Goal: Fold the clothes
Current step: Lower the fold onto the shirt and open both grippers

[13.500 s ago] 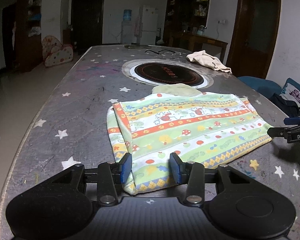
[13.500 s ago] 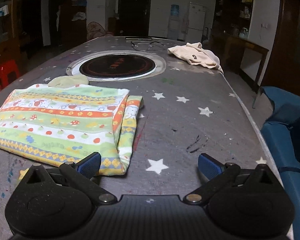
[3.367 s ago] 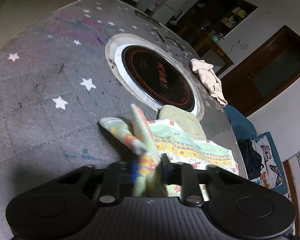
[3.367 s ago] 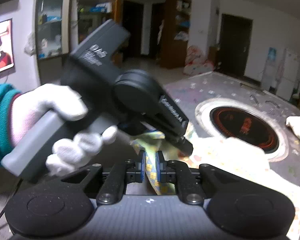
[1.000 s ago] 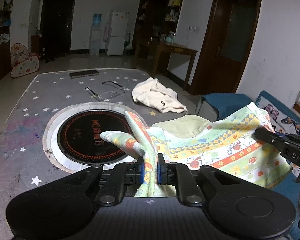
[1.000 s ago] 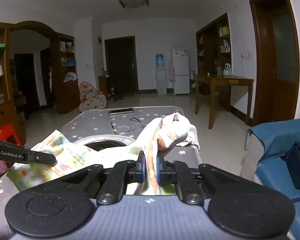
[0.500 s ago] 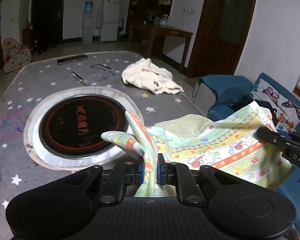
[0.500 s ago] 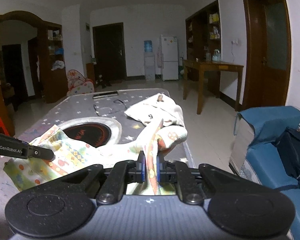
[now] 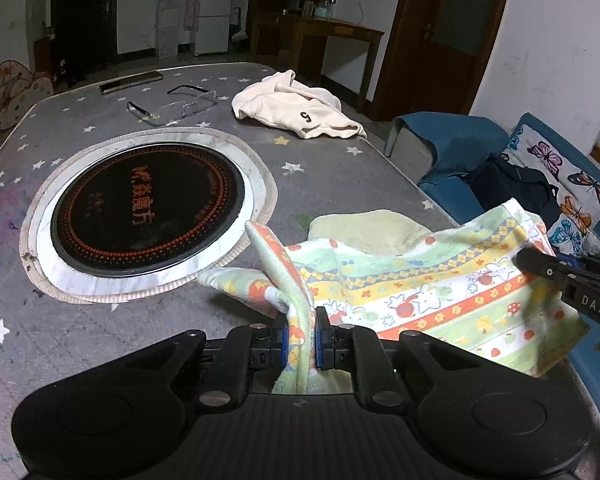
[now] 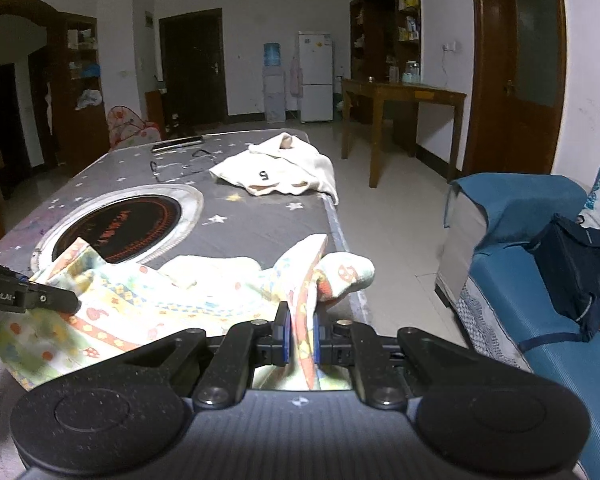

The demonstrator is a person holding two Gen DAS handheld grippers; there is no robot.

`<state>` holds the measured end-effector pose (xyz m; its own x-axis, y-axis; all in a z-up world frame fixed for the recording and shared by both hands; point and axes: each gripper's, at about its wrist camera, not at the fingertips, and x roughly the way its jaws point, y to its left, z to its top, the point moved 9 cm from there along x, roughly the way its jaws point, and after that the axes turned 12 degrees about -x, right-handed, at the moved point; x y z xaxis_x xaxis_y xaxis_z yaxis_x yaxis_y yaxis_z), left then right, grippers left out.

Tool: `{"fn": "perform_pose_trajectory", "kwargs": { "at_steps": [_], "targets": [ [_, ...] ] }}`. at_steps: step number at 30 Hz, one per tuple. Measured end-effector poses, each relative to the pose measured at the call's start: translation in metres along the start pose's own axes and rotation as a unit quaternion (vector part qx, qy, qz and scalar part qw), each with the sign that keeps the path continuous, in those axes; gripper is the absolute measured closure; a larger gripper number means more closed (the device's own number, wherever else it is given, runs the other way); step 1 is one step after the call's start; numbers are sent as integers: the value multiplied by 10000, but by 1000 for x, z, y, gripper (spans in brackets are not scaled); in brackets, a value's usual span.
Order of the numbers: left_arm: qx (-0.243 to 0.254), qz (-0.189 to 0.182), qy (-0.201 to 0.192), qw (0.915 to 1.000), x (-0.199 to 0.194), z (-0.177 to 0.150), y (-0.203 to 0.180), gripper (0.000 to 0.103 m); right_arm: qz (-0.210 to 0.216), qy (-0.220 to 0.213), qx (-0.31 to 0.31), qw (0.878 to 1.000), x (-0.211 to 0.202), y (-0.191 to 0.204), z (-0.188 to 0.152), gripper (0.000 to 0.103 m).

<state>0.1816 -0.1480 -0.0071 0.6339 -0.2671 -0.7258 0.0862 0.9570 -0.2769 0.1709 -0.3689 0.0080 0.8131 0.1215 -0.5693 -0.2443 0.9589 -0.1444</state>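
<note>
The left claw [image 9: 301, 338] is clamped on one bunched edge of the patterned garment [image 9: 420, 288], and the right claw [image 10: 301, 334] is clamped on the other edge. The garment hangs stretched between them above the near right part of the table [image 9: 332, 176], near the round hob [image 9: 148, 212]. A cream garment [image 9: 296, 110] lies at the far right

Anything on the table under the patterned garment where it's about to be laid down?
Nothing visible. Both the left gripper and right gripper clamp the patterned garment. The cream garment and glasses lie farther along the table.
</note>
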Motion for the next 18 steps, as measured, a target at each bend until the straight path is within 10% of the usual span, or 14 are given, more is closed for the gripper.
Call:
{"fn": "perform_pose_trajectory", "kwargs": {
  "at_steps": [18],
  "targets": [
    [-108, 317, 216, 9992, 18, -14, 19, 61, -407, 268, -27, 9988, 10, -14, -16, 71]
  ]
}}
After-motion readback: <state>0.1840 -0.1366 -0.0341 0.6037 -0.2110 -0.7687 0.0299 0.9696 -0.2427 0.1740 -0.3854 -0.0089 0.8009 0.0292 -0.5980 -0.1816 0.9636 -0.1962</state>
